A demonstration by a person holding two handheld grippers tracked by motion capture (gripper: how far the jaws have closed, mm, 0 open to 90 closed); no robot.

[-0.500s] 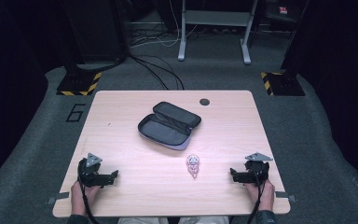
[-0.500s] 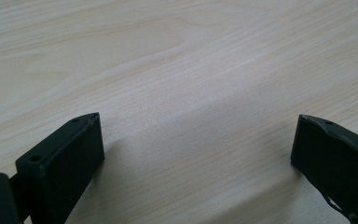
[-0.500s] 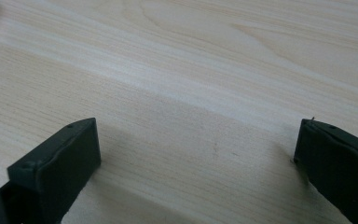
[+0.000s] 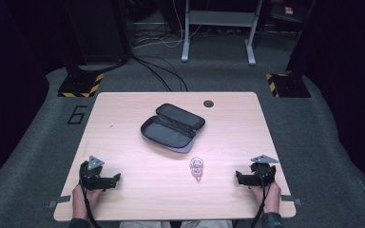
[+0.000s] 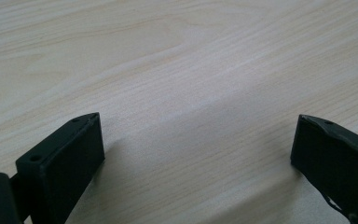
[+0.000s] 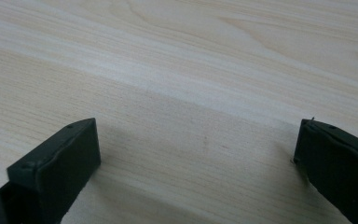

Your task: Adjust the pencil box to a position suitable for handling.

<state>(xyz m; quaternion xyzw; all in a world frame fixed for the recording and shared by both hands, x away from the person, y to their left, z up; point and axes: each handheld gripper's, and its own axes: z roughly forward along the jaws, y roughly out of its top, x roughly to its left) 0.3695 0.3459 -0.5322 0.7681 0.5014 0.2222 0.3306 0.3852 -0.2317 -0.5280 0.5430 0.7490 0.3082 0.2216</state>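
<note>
An open dark zip case (image 4: 172, 127) with a grey lining lies near the middle of the wooden table (image 4: 123, 109). In front of it, toward the person, lies a small pale object (image 4: 196, 168) with a clear wrapping. My left gripper (image 4: 115, 178) rests on the table at the near left, jaws wide apart, with bare wood between them (image 5: 196, 140). My right gripper (image 4: 239, 176) rests at the near right, also open over bare wood (image 6: 198, 140). Both point inward along the table's near edge.
A dark round grommet (image 4: 208, 103) sits near the table's far edge. Beyond the table are cables (image 4: 161, 71) on grey carpet, a metal frame's legs (image 4: 186, 33), and two stands with yellow-black striped bases (image 4: 81, 85).
</note>
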